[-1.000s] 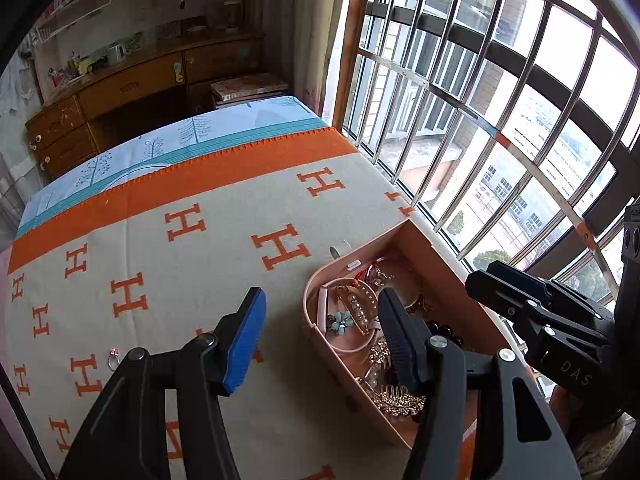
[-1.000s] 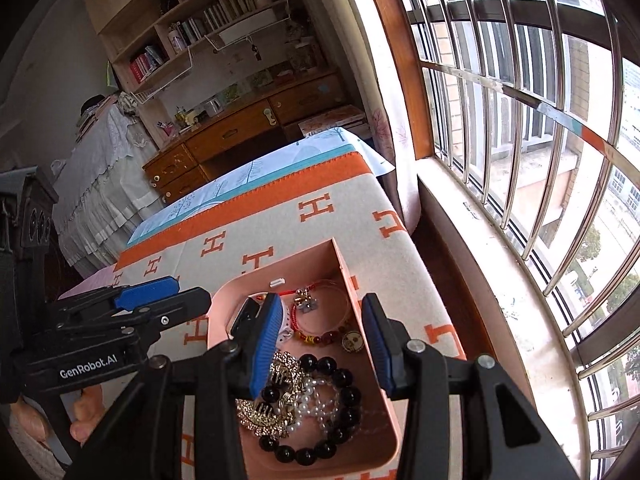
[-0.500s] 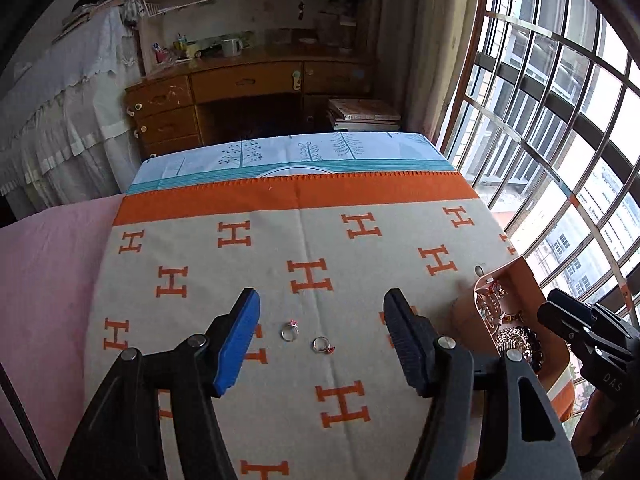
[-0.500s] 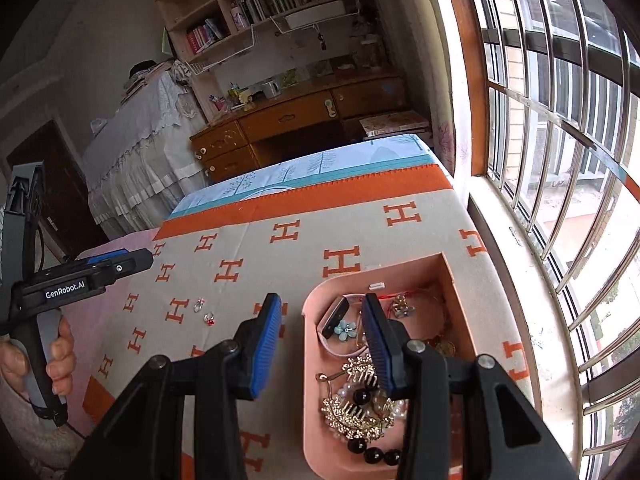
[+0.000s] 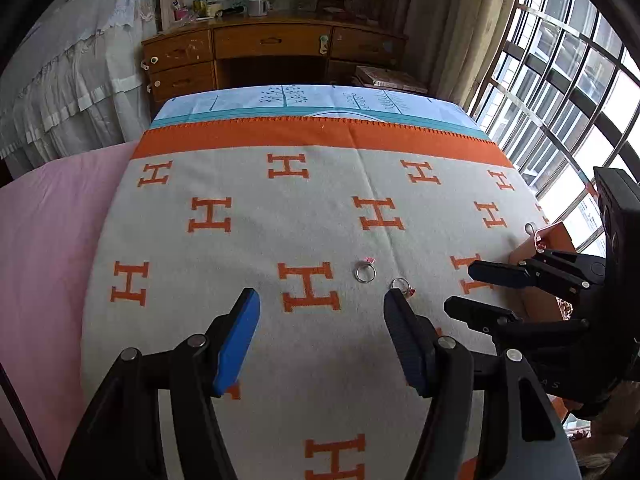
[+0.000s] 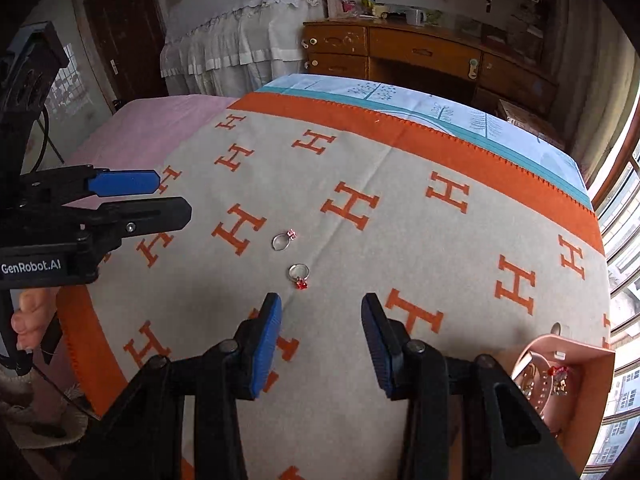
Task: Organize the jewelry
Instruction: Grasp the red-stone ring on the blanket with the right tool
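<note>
Two silver rings lie on the H-patterned blanket (image 5: 240, 240): a pink-stone ring (image 5: 365, 271) (image 6: 282, 240) and a red-stone ring (image 5: 401, 285) (image 6: 299, 273). My left gripper (image 5: 320, 320) is open and empty, just short of the rings; it also shows in the right wrist view (image 6: 160, 196). My right gripper (image 6: 320, 320) is open and empty, just short of the red-stone ring; it also shows in the left wrist view (image 5: 464, 286). The pink jewelry box (image 6: 576, 354) (image 5: 558, 236) with several pieces stands at the blanket's right edge.
A small silver ring (image 5: 529, 227) (image 6: 556, 327) lies by the box's far corner. A wooden desk (image 5: 272, 44) stands beyond the bed, a barred window (image 5: 568, 92) on the right, pink bedding (image 5: 48, 220) on the left.
Both grippers have swung left, away from the jewelry box, and now face the two rings on the blanket. The box has slid to the right edge of both views.
</note>
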